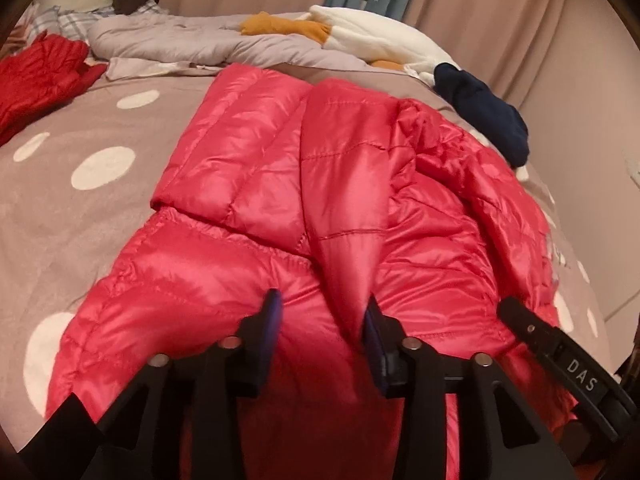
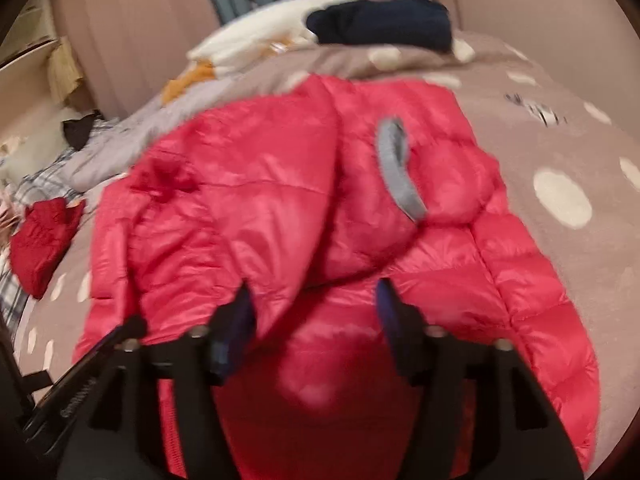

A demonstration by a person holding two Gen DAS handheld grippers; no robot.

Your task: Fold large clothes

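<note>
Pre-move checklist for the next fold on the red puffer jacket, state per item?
1. Red puffer jacket lies on the dotted bedspread: ok.
2. Sleeves folded in over the body: ok.
3. Left gripper jaws apart, fold of fabric between them, pads not visibly pressing: ok.
4. Right gripper jaws apart over the jacket: ok; contact cannot tell, the view is blurred.
5. Jacket flat: not ok, right side is rumpled.
6. Navy garment clear of the jacket's far edge: cannot tell.
</note>
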